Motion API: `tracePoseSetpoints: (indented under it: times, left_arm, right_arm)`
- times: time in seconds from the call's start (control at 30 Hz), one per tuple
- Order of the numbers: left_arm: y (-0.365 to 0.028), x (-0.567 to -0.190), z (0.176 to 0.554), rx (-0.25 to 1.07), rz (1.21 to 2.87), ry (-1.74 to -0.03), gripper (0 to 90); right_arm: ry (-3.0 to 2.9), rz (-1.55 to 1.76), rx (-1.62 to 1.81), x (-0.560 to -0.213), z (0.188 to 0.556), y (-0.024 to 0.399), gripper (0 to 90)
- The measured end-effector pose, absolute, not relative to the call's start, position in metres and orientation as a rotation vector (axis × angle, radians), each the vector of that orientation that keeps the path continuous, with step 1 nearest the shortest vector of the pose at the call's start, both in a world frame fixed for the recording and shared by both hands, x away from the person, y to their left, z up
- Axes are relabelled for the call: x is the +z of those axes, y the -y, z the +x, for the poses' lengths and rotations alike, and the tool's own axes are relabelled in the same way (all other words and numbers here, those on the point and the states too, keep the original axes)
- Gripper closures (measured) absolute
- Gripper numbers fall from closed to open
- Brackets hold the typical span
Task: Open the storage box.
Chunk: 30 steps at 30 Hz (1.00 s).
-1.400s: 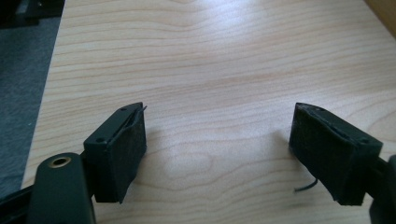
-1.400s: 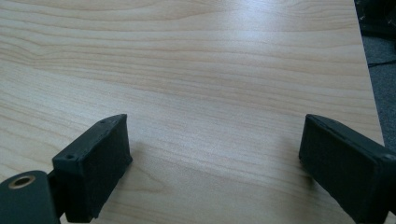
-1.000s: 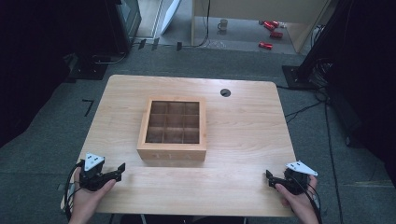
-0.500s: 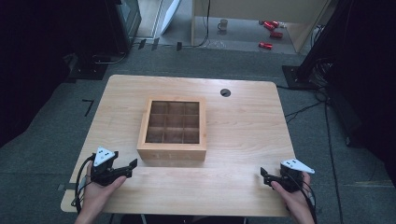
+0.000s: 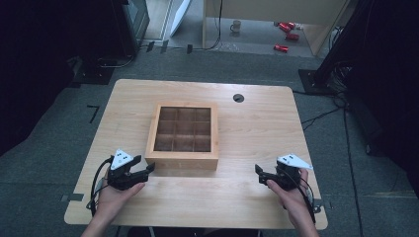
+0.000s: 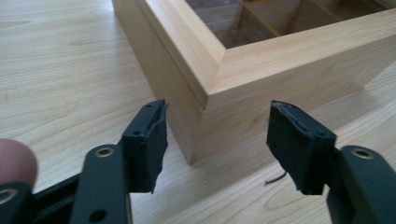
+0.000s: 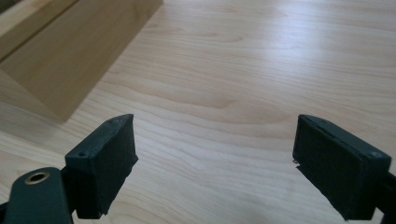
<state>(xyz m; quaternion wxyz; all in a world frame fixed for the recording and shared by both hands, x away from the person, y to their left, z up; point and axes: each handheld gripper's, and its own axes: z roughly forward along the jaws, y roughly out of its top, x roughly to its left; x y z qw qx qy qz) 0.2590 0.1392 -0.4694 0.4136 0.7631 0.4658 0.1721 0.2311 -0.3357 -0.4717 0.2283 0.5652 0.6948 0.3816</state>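
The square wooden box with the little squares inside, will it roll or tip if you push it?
The square wooden box probably won't roll: it has flat sides, sharp corners and sits flat on the light wooden table. It's low and wide, so it would likely slide, not tip. Its thick wooden walls look stiff. The open left gripper faces one corner.

Your table [image 5: 257, 123] shows pale blond wood with wavy grain. The box [image 5: 182, 157] is light honey timber, its compartments darker brown inside. Your left gripper [image 5: 148, 169] and right gripper [image 5: 257, 170] are black, each topped with a grey-white plate.
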Motion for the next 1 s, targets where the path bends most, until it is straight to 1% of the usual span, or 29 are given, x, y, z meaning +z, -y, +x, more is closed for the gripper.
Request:
tracePoseSetpoints:
  times: [0.23, 0.37, 0.83, 1.0]
  left_arm:
    - [-0.135, -0.469, 0.264, 0.407, 1.914, -1.173, 50.8]
    - [-0.135, -0.469, 0.265, 0.402, 1.913, -1.167, 50.7]
    - [-0.146, -0.468, 0.265, 0.348, 1.883, -1.150, 60.9]
    - [-0.147, -0.471, 0.266, 0.340, 1.891, -1.152, 61.6]
  right_arm:
    - [-1.957, 1.501, 1.062, -0.467, 0.244, 0.306, 13.1]
    - [-1.967, 1.490, 1.072, -0.467, 0.248, 0.295, 13.3]
    - [-2.032, 1.413, 1.137, -0.466, 0.255, 0.250, 13.3]
    - [-2.053, 1.393, 1.156, -0.465, 0.256, 0.236, 13.3]
